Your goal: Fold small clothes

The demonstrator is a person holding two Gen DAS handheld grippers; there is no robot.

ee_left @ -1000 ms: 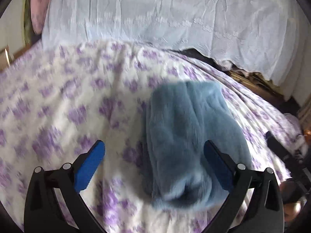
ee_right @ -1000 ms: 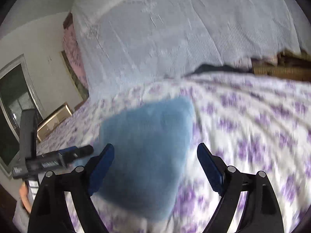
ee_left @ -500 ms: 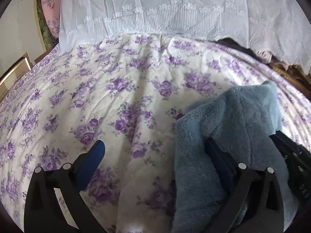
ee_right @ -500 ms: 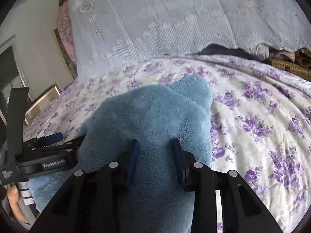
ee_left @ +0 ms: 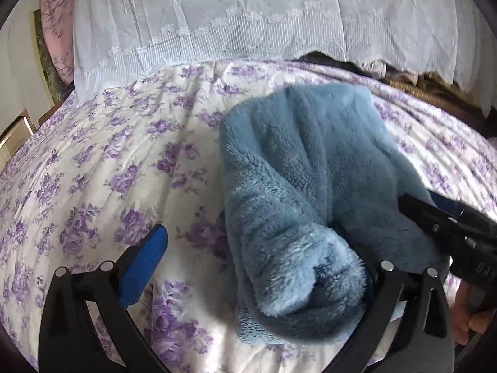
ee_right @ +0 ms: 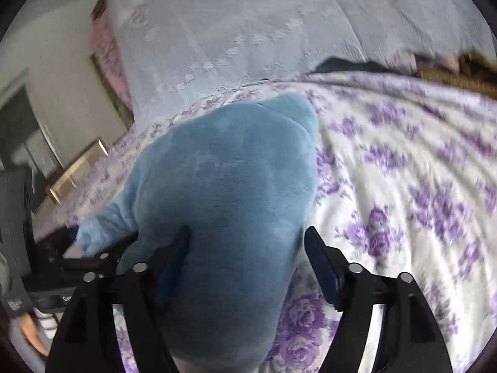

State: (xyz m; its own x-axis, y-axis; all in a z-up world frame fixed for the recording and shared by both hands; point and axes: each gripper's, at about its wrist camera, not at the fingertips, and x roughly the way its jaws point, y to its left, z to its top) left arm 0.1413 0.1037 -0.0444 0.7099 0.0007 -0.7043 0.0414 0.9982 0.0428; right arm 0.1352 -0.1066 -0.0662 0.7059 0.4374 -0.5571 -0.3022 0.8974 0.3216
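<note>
both tongs stand spread with nothing gripped: the left tongs (ee_left: 251, 267) straddle the near rolled end of the blue fleece garment (ee_left: 310, 192), and the right tongs (ee_right: 248, 258) straddle its near edge. that garment lies folded on the floral bedsheet (ee_left: 108, 161), with the white lace cloth (ee_left: 233, 15) hanging beyond its far end.

Left of the fleece garment (ee_left: 298, 168) the floral bedspread (ee_left: 102, 168) lies open; lace curtain (ee_left: 217, 15) blocks beyond.
</note>
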